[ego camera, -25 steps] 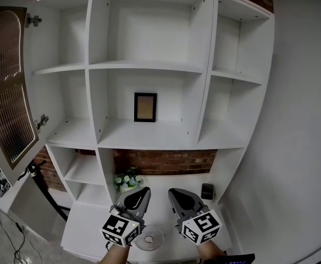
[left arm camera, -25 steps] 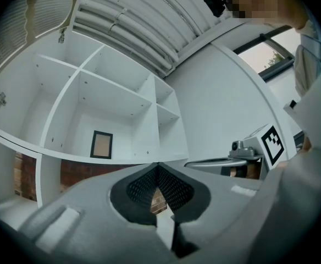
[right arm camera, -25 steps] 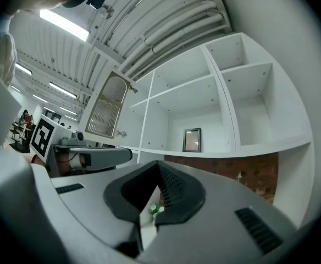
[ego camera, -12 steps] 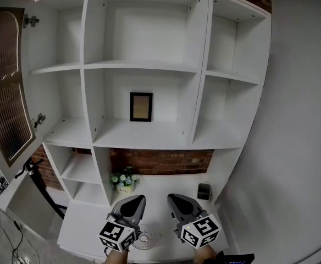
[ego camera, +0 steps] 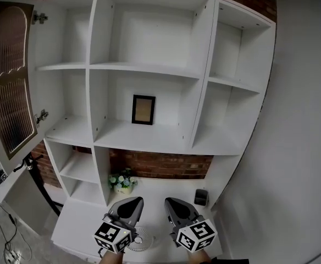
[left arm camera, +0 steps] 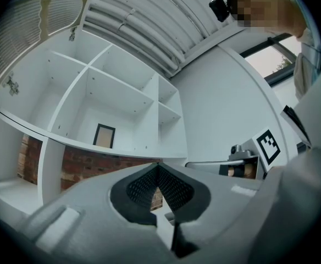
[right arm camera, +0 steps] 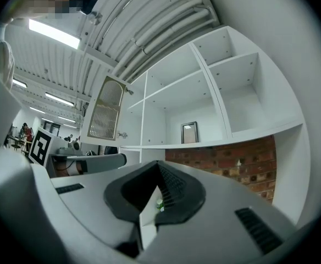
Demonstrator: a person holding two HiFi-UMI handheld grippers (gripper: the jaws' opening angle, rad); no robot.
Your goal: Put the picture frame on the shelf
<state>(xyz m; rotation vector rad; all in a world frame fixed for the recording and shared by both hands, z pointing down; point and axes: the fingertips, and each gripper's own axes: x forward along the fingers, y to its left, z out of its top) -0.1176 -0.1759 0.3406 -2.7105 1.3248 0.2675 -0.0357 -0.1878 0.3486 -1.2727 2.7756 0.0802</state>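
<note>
A small black picture frame [ego camera: 143,109] stands upright against the back wall of the middle compartment of the white shelf unit [ego camera: 149,136]. The same picture frame [left arm camera: 104,136] shows far off in the left gripper view, and the picture frame [right arm camera: 189,132] also in the right gripper view. My left gripper [ego camera: 128,204] and right gripper [ego camera: 173,207] hang side by side low in the head view, well below the frame and over the lower counter. Both are shut with nothing between their jaws.
A cabinet door [ego camera: 9,87] with a wavy brown panel stands open at the left. On the lower counter [ego camera: 160,188] sit a small pot of flowers [ego camera: 121,181], a round white fan [ego camera: 138,238] and a dark cup [ego camera: 201,197]. A plain white wall [ego camera: 298,147] runs along the right.
The view has drifted slightly, so the shelf unit sits a little differently in the picture. Both grippers sit a little lower in the picture, still shut. The frame stands where it was.
</note>
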